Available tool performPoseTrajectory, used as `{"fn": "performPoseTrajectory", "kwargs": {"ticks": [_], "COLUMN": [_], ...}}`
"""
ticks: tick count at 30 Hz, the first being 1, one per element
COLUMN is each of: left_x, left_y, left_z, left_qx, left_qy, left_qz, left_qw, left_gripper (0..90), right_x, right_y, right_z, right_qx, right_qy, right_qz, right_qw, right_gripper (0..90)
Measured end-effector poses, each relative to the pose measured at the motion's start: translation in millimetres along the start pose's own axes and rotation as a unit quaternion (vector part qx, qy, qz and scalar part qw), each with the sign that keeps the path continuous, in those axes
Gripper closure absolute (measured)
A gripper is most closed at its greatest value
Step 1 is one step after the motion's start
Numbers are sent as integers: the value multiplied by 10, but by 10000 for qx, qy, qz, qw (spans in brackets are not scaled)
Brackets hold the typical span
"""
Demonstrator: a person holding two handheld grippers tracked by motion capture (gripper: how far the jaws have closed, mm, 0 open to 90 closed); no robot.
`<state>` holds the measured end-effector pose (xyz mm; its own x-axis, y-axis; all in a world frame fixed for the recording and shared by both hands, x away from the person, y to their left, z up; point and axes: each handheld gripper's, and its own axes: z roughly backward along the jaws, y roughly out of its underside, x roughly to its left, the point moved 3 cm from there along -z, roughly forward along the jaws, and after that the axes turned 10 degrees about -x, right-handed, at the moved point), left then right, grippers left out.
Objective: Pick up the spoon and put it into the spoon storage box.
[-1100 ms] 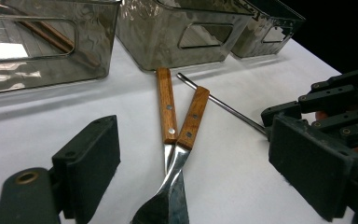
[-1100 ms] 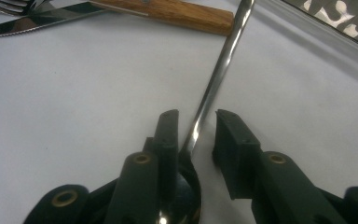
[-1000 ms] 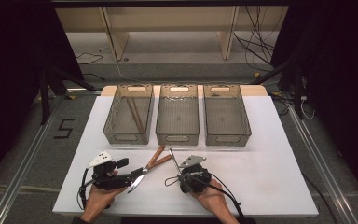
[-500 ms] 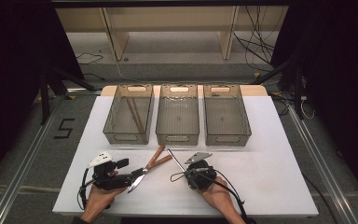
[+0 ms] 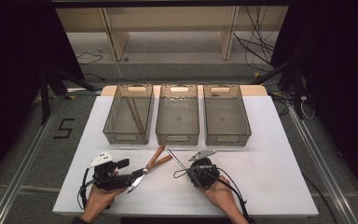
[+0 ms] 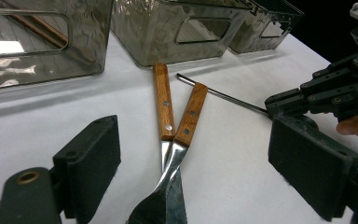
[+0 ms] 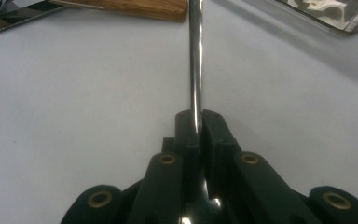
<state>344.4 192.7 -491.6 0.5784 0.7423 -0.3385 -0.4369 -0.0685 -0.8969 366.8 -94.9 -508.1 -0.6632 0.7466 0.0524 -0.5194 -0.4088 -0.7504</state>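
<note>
White worktop (image 5: 270, 154) carries three clear bins (image 5: 177, 114) in a row at its far side. Two wood-handled knives (image 6: 173, 122) lie crossed at the near edge, in front of the left and middle bins. Left claw (image 6: 200, 163) gapes wide around their blades, jaws touching nothing. Right claw (image 7: 198, 128) is clamped tight on a thin metal rod (image 7: 195, 56) lying beside the handles.

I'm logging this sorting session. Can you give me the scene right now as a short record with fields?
surface: white table
bins: three clear bins in a row; left bin holds brown sticks
utensils: two wooden-handled knives crossed on the table
left gripper: open, fingers either side of the knives
right gripper: shut on a thin metal rod
</note>
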Motion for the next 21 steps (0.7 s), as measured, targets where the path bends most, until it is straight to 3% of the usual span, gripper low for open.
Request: {"fn": "performPoseTrajectory", "kwargs": {"ticks": [21], "left_x": [6], "left_y": [-3], "left_z": [-2], "left_qx": [-3], "left_qy": [-39], "left_qz": [69], "left_qw": [10000], "left_gripper": [164], "right_x": [-53], "right_y": [-16], "right_z": [66], "right_qx": [-177], "right_qy": [-136], "right_qz": [-90], "right_qw": [9997], "right_gripper": [863]}}
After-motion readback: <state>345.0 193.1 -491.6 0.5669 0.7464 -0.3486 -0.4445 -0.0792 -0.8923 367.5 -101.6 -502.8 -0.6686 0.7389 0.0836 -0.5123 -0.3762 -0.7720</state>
